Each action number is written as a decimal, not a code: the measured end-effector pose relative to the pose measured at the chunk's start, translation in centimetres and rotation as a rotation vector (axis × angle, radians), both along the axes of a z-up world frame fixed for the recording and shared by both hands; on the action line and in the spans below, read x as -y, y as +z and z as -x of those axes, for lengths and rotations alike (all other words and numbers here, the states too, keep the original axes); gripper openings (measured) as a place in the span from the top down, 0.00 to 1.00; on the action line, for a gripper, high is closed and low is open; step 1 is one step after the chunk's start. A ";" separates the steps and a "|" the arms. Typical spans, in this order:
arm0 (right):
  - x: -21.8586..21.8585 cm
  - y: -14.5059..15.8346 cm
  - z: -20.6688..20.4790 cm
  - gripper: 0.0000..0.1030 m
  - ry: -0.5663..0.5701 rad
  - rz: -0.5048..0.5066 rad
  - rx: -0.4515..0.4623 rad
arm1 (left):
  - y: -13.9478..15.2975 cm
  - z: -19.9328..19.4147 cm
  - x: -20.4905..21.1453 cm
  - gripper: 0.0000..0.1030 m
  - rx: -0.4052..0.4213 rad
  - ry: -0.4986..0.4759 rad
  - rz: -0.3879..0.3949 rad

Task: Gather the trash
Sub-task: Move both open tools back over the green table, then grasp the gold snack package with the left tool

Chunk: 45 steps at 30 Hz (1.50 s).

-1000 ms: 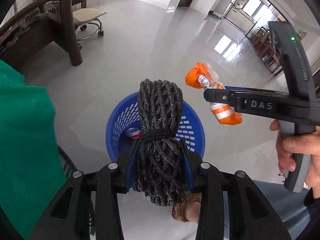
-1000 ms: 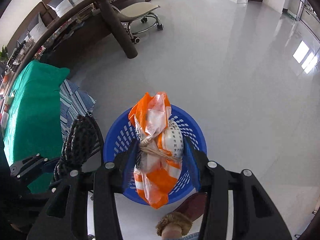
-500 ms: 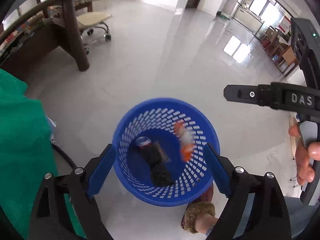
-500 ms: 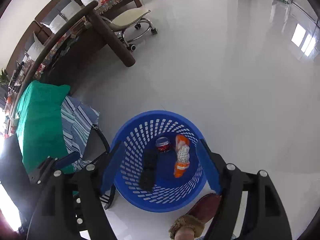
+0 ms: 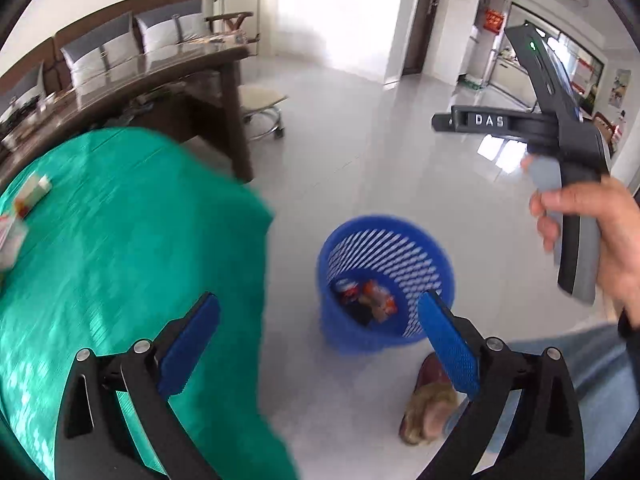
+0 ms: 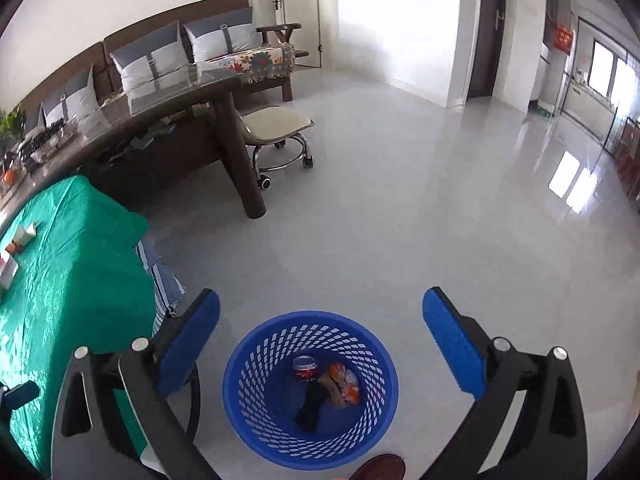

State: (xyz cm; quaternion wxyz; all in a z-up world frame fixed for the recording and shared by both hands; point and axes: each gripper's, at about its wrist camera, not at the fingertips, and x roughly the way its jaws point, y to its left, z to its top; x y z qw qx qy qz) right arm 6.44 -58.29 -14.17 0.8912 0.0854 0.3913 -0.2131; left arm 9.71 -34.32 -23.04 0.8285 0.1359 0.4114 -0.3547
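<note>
Trash lies in the blue basket

Trash (image 6: 326, 388), meaning a can, an orange wrapper and a dark rope bundle, rests inside the blue basket (image 6: 248, 364) on the floor. Left gripper (image 5: 320, 340) and right gripper (image 6: 320, 336) have just opened wide, nothing between them.

blue basket (image 6: 244, 384), trash inside, right gripper (image 6: 320, 332) spread empty

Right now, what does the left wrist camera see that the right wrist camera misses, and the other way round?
Only the left wrist view shows the right gripper from the side, the hand holding it, and a slipper on the floor. Only the right wrist view shows the flowered sofa cover and the striped cloth under the green cloth. Both show the blue basket with a can, an orange wrapper and a dark rope bundle inside, the green cloth, and wide-open, empty jaws.
</note>
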 end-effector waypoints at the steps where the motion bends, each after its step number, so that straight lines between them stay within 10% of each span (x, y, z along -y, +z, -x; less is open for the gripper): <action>1: -1.8 0.4 -0.2 0.05 0.028 0.043 0.008 | 0.3 0.2 -1.7 0.05 0.006 0.019 -0.003; 5: -9.9 1.0 -0.8 0.05 0.158 0.141 0.071 | 2.2 0.2 -9.6 0.05 0.067 0.127 -0.014; 20: -37.8 -1.5 -10.0 0.04 0.739 -0.024 -0.077 | 1.6 -7.3 -34.9 0.05 0.052 0.621 -0.173; 31: -39.2 -3.7 -11.8 0.04 0.755 -0.087 -0.145 | 0.0 -9.5 -38.4 0.04 -0.032 0.595 -0.117; 40: -39.6 -3.7 -11.8 0.04 0.752 -0.077 -0.148 | 2.5 -17.7 -38.8 0.04 -0.055 0.878 0.091; 45: -39.5 -3.7 -11.8 0.04 0.752 -0.078 -0.148 | 2.3 -21.9 -38.2 0.04 -0.005 1.005 0.032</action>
